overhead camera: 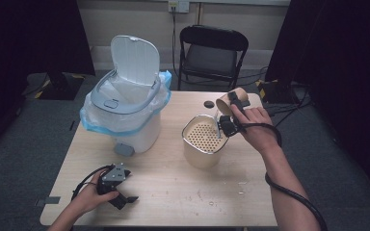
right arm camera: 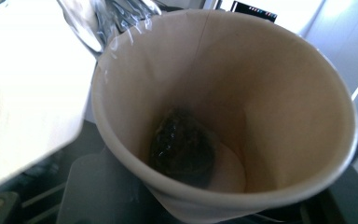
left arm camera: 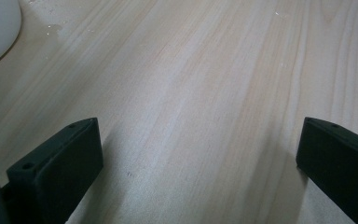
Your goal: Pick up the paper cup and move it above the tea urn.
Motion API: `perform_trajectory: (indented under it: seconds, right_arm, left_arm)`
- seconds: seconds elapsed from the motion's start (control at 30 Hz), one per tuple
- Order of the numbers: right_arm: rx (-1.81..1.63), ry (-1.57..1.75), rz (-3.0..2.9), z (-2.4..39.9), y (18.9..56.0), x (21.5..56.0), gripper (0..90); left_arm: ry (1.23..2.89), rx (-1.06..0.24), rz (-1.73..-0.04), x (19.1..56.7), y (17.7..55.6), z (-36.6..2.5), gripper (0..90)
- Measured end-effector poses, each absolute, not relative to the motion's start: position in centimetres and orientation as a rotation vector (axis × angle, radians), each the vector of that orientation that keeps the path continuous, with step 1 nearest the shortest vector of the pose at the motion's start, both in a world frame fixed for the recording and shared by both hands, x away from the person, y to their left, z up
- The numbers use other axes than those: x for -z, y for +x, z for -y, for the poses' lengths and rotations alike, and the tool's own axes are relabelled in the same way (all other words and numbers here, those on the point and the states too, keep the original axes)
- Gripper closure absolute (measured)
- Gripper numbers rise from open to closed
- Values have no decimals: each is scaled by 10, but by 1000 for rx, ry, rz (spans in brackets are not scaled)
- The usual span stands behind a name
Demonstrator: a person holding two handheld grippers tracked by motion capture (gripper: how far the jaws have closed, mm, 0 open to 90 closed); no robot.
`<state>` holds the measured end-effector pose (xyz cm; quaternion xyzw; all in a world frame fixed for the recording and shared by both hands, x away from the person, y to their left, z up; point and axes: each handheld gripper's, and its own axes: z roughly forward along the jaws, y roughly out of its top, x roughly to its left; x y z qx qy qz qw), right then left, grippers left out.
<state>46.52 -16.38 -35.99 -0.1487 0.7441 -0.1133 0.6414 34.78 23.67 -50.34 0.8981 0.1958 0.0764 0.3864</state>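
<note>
Paper cup [right arm camera: 223, 116] sits clamped between the right gripper [overhead camera: 232, 115] fingers, tipped mouth-down over the strainer container [overhead camera: 204, 139] just below them so the wet tea bag [right arm camera: 182, 147] can slide out. Left gripper [overhead camera: 118, 188] rests wide open, empty.

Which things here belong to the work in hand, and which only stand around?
In use:
- paper cup with a dark tea bag inside, tilted in the right gripper
- beige strainer container under it

Standing around:
- white bin, lid up
- small dark cap
- left gripper, open, on the table
- black chair
</note>
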Motion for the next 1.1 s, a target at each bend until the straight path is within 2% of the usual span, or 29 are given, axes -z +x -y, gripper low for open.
perform_trajectory:
  seconds: [0.5, 1.1]
  right_arm:
    - [388, -476, -1555, 159, 460, 360, 407]
    - [372, -530, -1623, 155, 457, 363, 402]
  left_arm:
    - [2290, -197, -500, 503, 348, -237, 0]
    - [2287, -195, -499, 503, 348, -237, 0]
